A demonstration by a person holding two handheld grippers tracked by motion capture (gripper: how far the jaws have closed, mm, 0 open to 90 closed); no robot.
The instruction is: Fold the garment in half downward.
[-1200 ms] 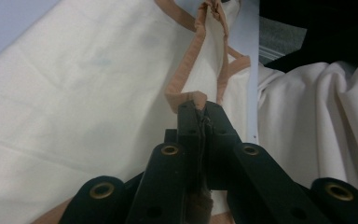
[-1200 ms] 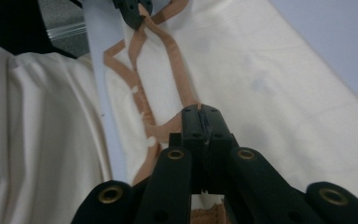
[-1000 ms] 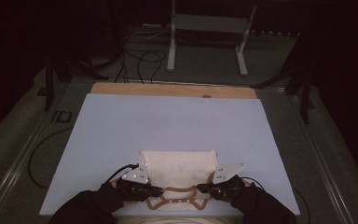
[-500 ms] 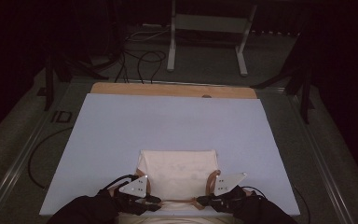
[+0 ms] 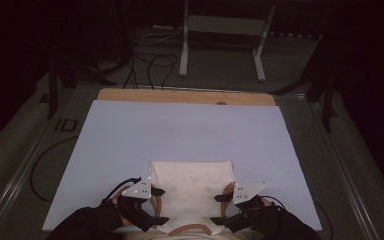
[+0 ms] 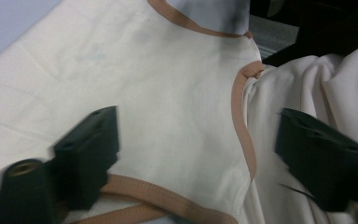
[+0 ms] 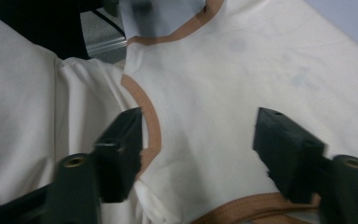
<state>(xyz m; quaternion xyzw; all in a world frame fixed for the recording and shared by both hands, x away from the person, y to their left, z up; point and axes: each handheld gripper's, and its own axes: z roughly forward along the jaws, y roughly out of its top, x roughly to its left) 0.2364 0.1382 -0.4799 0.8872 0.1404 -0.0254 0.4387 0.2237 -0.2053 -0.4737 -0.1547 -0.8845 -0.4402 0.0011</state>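
Both sets of jaws have just sprung wide and grip nothing: the left gripper (image 5: pixel 156 206) and right gripper (image 5: pixel 219 209) flank the cream garment (image 5: pixel 191 187), which lies folded at the lower middle of the frame on the blue surface (image 5: pixel 180 130).

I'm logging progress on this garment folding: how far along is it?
Done: the cream top lies folded into a compact shape on the blue mat. In hand: left gripper and right gripper have just opened, releasing it. Left: probably another fold; tan-trimmed straps hang at the near edge.
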